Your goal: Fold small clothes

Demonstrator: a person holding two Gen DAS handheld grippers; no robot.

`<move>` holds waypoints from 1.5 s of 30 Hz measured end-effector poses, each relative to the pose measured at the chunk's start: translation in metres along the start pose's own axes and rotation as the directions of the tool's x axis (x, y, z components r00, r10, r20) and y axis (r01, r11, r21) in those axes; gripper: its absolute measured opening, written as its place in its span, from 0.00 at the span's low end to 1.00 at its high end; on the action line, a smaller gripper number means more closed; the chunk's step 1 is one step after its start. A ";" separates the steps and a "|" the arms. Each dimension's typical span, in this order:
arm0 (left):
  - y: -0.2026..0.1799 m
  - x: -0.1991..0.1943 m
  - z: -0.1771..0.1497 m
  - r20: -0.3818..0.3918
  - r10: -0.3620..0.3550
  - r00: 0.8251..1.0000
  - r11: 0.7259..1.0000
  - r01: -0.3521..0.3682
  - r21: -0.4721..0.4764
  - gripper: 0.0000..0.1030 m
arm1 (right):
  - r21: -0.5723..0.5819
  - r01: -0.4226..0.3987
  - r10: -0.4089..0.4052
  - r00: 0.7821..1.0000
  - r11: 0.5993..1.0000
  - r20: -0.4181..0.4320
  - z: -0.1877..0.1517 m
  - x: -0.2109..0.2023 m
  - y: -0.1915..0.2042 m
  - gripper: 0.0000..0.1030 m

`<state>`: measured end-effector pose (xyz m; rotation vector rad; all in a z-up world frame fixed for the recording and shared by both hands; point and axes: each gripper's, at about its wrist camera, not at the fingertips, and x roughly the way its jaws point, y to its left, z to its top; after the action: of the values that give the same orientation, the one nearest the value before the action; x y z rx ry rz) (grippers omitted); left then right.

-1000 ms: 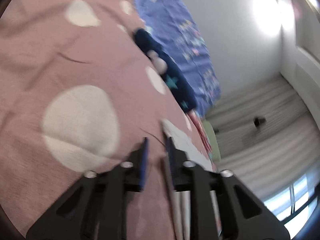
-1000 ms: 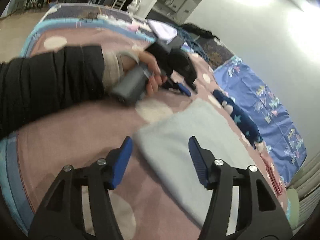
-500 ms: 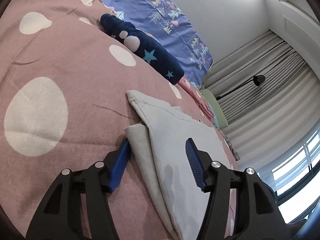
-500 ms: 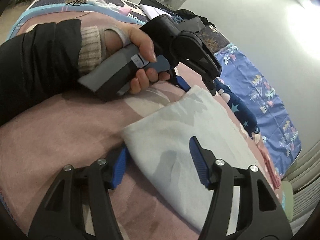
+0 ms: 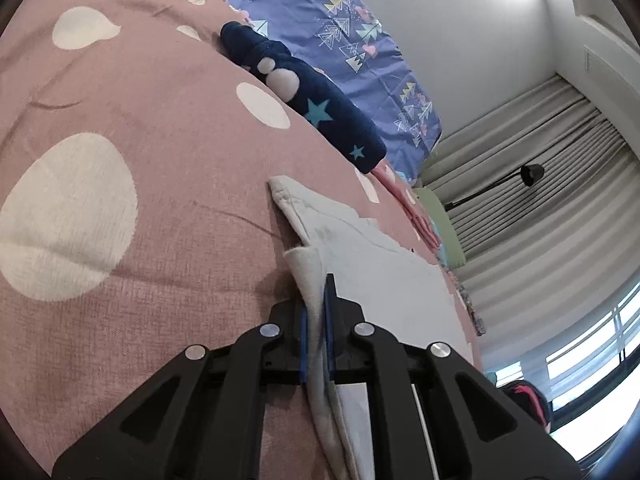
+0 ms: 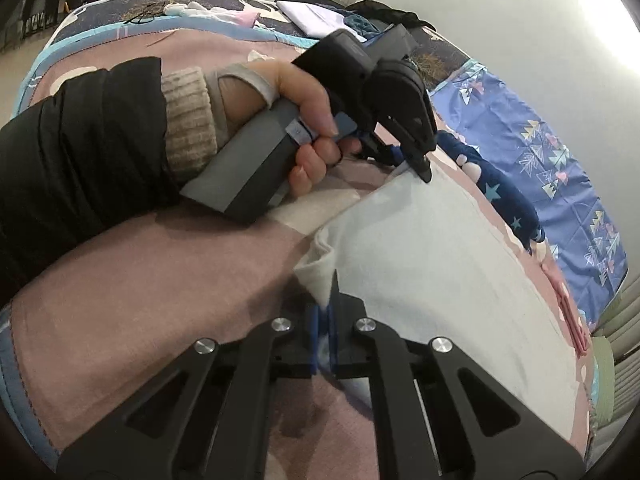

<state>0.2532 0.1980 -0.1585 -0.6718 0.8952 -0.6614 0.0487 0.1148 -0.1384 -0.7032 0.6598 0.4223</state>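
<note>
Clothes here come down to one small pale grey garment, lying flat on the bed's pink spotted cover and filling the centre and right of the right wrist view. A rolled navy star-print item sits well apart at the upper middle of the left wrist view, against a blue patterned sheet, leaving the garment room to be folded. A person's hand in a black sleeve holds the left hand-held gripper, which is clamped narrow on a doubled corner of the cloth at the lower centre of its own view; in the other view its tip meets the garment's far edge. The right hand-held gripper is likewise pinched narrow on the near corner at the lower centre of its frame. Two corners of the same side held this way suggest the edge is about to be lifted and carried over as one even fold.
</note>
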 end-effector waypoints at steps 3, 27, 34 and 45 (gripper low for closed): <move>0.000 0.000 0.000 -0.005 -0.004 1.000 1.000 0.004 -0.002 0.07 | -0.002 0.005 -0.005 1.000 1.000 -0.001 -0.001 0.000 0.000 0.04; -0.003 0.003 -0.001 -0.018 -0.011 1.000 1.000 0.011 0.008 0.10 | -0.124 0.122 -0.122 0.992 0.985 0.004 0.004 0.014 0.016 0.05; -0.016 0.007 0.003 -0.009 0.063 0.998 0.996 -0.063 0.057 0.06 | 0.028 0.014 -0.015 0.998 1.000 0.062 0.005 0.000 -0.017 0.03; -0.112 0.015 0.021 0.007 0.188 0.982 0.958 -0.185 0.220 0.06 | 0.301 -0.033 -0.032 0.977 0.953 0.209 -0.017 -0.061 -0.103 0.02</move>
<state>0.2518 0.1228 -0.0711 -0.3797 0.8712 -0.5857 0.0552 0.0234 -0.0598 -0.3590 0.5078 0.3794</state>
